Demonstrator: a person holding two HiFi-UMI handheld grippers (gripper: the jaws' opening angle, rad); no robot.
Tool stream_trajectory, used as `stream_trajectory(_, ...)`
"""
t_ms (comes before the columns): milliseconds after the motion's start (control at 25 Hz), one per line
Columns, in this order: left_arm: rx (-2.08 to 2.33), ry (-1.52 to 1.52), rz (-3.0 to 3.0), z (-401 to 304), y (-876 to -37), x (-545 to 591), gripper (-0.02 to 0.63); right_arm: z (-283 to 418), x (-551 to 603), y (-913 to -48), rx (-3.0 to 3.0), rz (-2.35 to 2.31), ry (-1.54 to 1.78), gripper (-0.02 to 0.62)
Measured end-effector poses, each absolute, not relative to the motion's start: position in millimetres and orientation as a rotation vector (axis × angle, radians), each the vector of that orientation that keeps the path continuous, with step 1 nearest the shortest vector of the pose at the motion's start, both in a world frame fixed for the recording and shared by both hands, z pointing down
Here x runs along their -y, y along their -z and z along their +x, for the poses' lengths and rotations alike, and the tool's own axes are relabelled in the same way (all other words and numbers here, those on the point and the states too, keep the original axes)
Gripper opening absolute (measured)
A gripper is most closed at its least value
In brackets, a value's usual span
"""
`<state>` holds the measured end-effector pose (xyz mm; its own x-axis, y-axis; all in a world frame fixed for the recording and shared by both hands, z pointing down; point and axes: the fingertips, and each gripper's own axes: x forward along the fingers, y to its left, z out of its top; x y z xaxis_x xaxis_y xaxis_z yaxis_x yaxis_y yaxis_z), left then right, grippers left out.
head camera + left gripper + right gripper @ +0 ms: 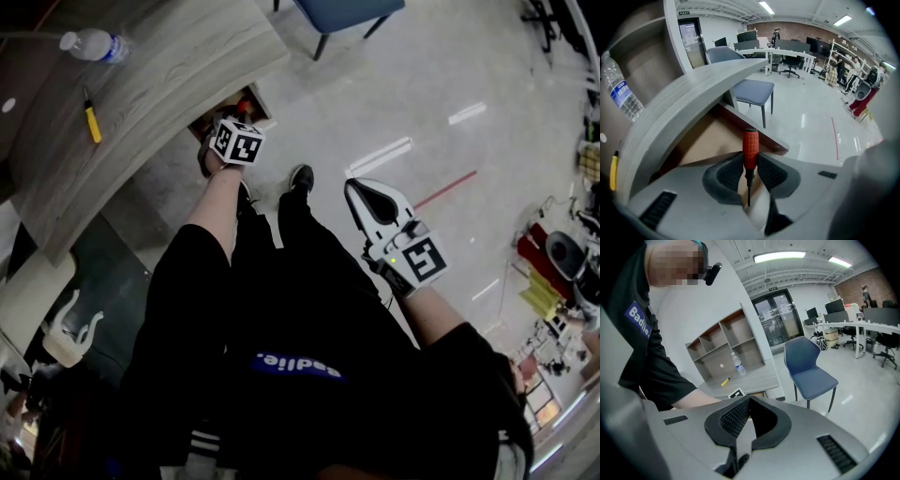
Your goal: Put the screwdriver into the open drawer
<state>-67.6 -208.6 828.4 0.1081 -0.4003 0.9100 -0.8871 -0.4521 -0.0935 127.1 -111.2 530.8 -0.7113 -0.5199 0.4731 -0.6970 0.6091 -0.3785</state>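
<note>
The screwdriver point(750, 145) has a red ribbed handle and a thin dark shaft. In the left gripper view it stands upright with the handle clamped between the two black pads. My left gripper point(750, 157) is shut on it and hangs over the open drawer point(710, 140), whose brown inside shows under the grey desk top point(684, 101). In the head view the left gripper point(238, 114) points down at the drawer point(208, 123), with a bit of red handle point(246, 104) showing. My right gripper point(354, 190) is held out over the floor, its jaws point(749, 398) together with nothing in them.
A water bottle point(94, 44) and a yellow tool point(92, 122) lie on the desk point(141, 84). A blue chair point(342, 14) stands beyond the drawer. The person's shoe point(301, 176) is on the floor just in front of the drawer. Open shelves point(726, 350) rise behind the desk.
</note>
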Motion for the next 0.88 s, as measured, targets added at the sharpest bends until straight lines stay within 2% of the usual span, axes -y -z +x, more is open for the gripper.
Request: stream_trajectory(880, 1.194, -1.443, 1.787, -64.0, -878.6, 223.3, 0.095, 145.4, 111.2, -552.9, 2.455, 1.000, -0.817, 0.029)
